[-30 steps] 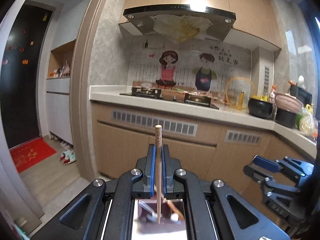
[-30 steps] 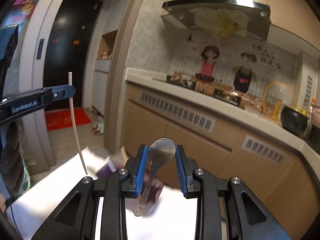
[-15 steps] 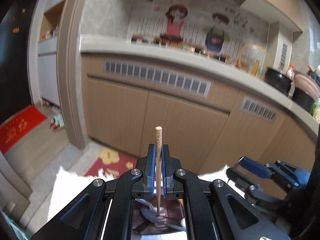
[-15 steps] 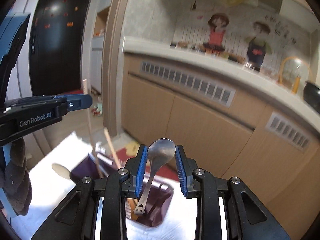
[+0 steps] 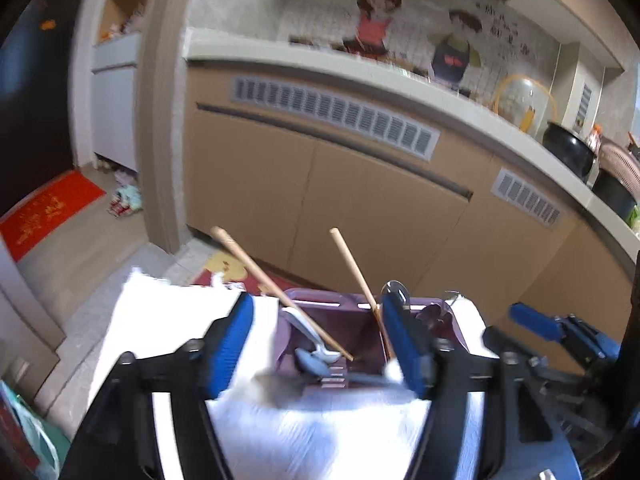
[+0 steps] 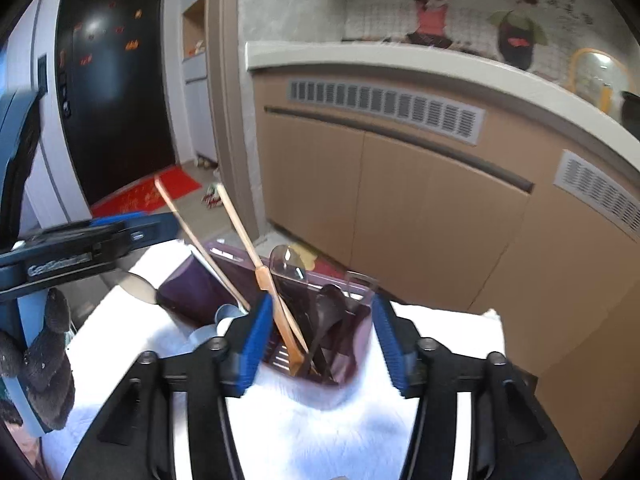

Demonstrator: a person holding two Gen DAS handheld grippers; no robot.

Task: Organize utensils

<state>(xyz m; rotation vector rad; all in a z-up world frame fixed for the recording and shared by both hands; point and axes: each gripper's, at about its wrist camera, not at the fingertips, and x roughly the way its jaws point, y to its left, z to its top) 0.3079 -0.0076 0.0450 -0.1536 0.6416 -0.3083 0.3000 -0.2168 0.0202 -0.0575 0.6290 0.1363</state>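
A purple utensil holder (image 5: 448, 308) (image 6: 356, 344) stands on a white cloth (image 5: 320, 432). Two wooden chopsticks (image 5: 352, 264) (image 6: 240, 224) lean in it, beside a metal spoon (image 6: 286, 260), a dark spoon (image 6: 332, 300) and a white spoon (image 5: 312, 328). My left gripper (image 5: 317, 304) hovers over the holder with its jaws opening; one chopstick passes close by the right pad, not pinched. My right gripper (image 6: 320, 304) is just above the holder, jaws opening, with nothing pressed between the pads. Each gripper shows at the edge of the other's view.
Tan kitchen cabinets (image 5: 360, 184) and a pale counter (image 5: 400, 92) run behind the table. A door frame (image 5: 160, 120) and a red mat (image 5: 44, 216) are at the left. A shiny spoon bowl (image 6: 136, 286) lies on the cloth left of the holder.
Both grippers came down toward the purple holder and their jaws opened. The left let go of the chopstick and the right let go of the metal spoon; both now stand in the holder.
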